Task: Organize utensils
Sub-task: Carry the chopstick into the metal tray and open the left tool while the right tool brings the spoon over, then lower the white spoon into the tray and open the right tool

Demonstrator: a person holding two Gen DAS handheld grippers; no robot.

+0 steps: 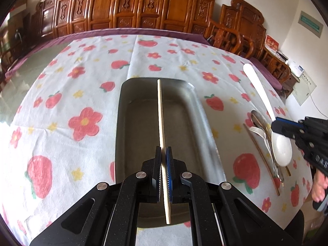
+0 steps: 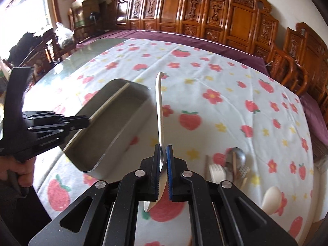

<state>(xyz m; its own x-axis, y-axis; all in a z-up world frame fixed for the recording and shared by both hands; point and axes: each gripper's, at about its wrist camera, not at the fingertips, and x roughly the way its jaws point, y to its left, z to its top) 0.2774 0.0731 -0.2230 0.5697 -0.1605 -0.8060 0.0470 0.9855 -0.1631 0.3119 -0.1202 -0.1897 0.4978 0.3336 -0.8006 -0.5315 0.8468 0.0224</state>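
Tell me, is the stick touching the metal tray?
Cannot tell. In the left wrist view the left gripper pinches the chopstick over the tray, but no gap or contact shows plainly.

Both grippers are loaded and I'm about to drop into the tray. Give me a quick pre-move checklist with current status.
1. Left gripper shut on chopstick: ok.
2. Chopstick over the metal tray: ok.
3. Right gripper shut on white ladle: ok.
4. Ladle over the tray: not ok, it hangs over the tablecloth beside the tray.
5. Tray free of utensils: ok.
6. Remaining pile, including fork and metal spoon, undisturbed: cannot tell.
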